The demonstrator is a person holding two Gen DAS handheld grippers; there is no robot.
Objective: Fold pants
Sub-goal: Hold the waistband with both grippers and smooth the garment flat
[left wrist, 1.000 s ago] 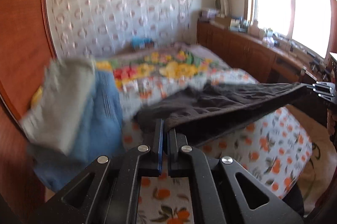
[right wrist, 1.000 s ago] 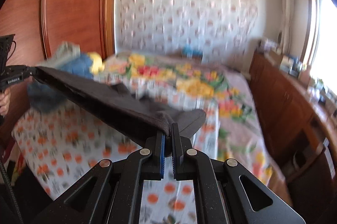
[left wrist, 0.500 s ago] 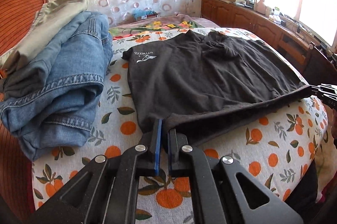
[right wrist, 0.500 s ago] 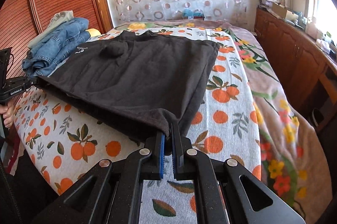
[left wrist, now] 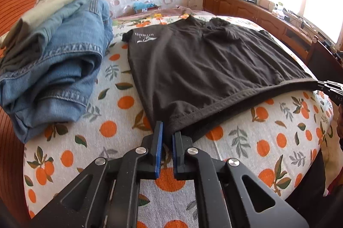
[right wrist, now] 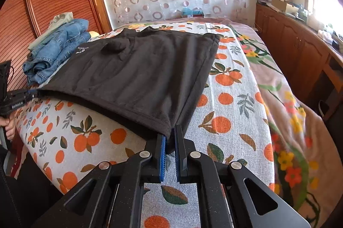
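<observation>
Presently, at far left, a stack of folded jeans [left wrist: 55,69] sits on the bed [left wrist: 268,142], just beside the work area and apart from the garment. The black pants [left wrist: 203,69] lie spread flat across the orange-print cover, far end toward the headboard, near hem along the bed's near edge.

Left gripper [left wrist: 167,131]: the jaws have just been opening by a sliver. The near-left hem corner sits between the tips, and I judge it is pinched, since the hem runs taut across to the other side.

Right gripper [right wrist: 170,138]: jaws nearly closed, clamped on the near-right hem corner.

Step in hand, by my assessment: the lay-out is complete and the release is starting. No fold is visible yet.

Next move, as I judge it: free both corners without dragging the hem off the edge, then regrip along one side and carry it across to the other. A small bunched lump near the far end may need smoothing first.
</observation>
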